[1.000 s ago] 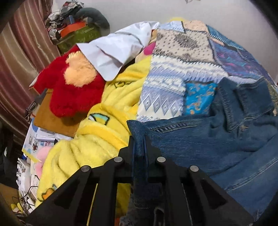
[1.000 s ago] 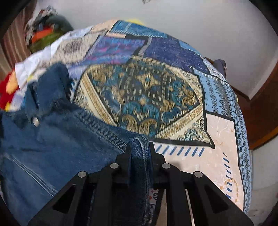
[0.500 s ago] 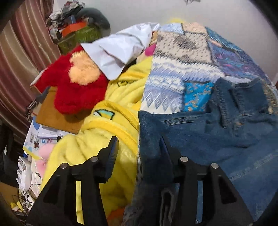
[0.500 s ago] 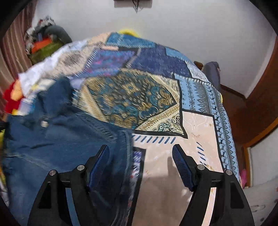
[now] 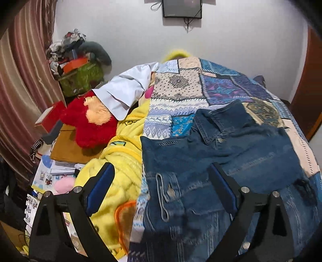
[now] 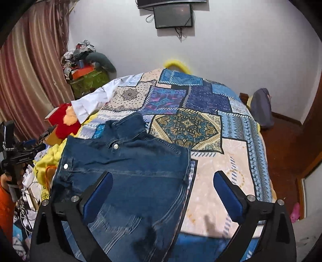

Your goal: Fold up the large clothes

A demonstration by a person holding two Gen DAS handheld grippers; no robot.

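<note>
Left gripper (image 5: 163, 189): fingers spread wide, nothing between them, held above the near left part of the denim jacket (image 5: 231, 161). Right gripper (image 6: 161, 191): fingers likewise wide apart and empty, over the jacket's near right edge. Jacket lies flat on the patchwork bedspread (image 6: 201, 125), collar toward the far wall, metal buttons showing. Left of it, a yellow fleece blanket (image 5: 120, 165) bunched along the bed edge; beyond that a red plush toy (image 5: 90, 121) and a white shirt (image 5: 128, 92). Wall-mounted screen (image 6: 173, 15) at far end.
</note>
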